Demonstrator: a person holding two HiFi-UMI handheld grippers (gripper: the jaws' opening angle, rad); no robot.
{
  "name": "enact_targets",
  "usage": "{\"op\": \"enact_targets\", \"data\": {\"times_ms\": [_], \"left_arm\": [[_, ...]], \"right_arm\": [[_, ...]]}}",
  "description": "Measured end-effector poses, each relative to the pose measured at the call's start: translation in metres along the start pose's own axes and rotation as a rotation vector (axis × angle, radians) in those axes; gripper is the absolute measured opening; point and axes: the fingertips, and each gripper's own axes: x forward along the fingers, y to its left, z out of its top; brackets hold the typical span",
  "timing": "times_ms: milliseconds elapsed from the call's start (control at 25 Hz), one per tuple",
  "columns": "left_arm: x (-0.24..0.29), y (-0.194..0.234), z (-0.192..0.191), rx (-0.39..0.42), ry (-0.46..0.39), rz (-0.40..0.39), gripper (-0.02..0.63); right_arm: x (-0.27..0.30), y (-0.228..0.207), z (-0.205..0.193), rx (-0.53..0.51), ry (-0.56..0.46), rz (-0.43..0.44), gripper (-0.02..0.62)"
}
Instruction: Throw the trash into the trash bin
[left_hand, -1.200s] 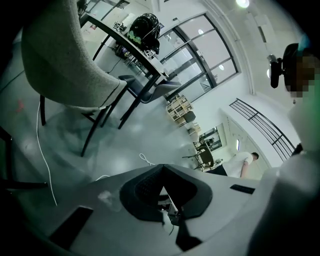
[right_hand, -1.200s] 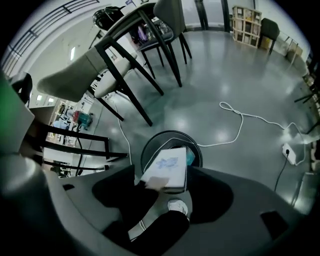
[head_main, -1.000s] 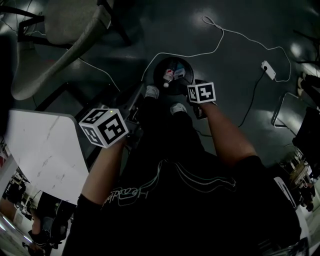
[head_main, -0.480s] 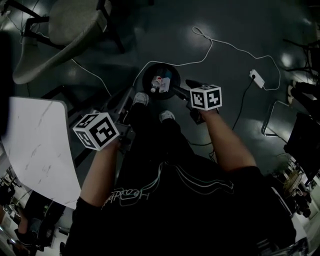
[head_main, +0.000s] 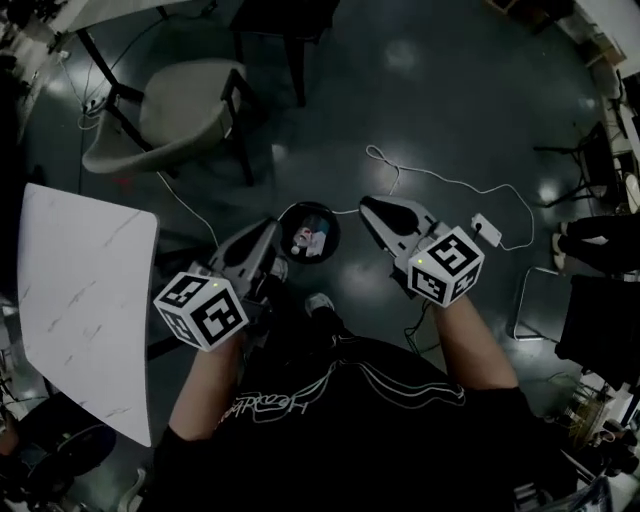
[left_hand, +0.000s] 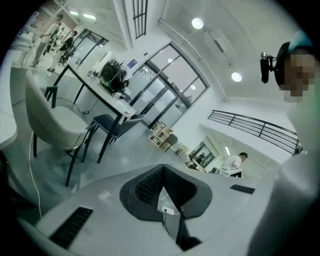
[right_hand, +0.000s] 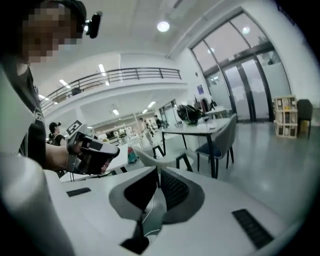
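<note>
Right tongs (head_main: 373, 206) risen, just closed empty | trash bin (head_main: 284, 224) to their left

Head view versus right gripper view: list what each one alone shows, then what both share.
Only the head view: the trash bin on the floor with trash in it, the white table, the power strip. Only the right gripper view: a balcony railing and tall glass doors. Both: the left gripper, the pale chair, and the right gripper, whose jaws have just been closing with nothing between them.
</note>
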Motion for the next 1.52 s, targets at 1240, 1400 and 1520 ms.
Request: {"op": "enact_targets", "data": {"times_ms": [1240,1400,1520], "left_arm": [[-0.079,-0.253,0.091,0.628,-0.24,-0.231,0.005],[-0.096,-0.243,0.095,0.615,-0.273,-0.184,0.005],[-0.106,-0.238,0.093,0.637,-0.288,-0.153,0.005]], "right_arm": [[-0.146,0.142,0.2,-0.116,-0.332,0.327,0.034],[-0.132,0.158,0.201,-0.124,-0.311,0.369,0.034],[-0.124,0.171,0.202,-0.151,-0.297,0.397,0.034]]}}
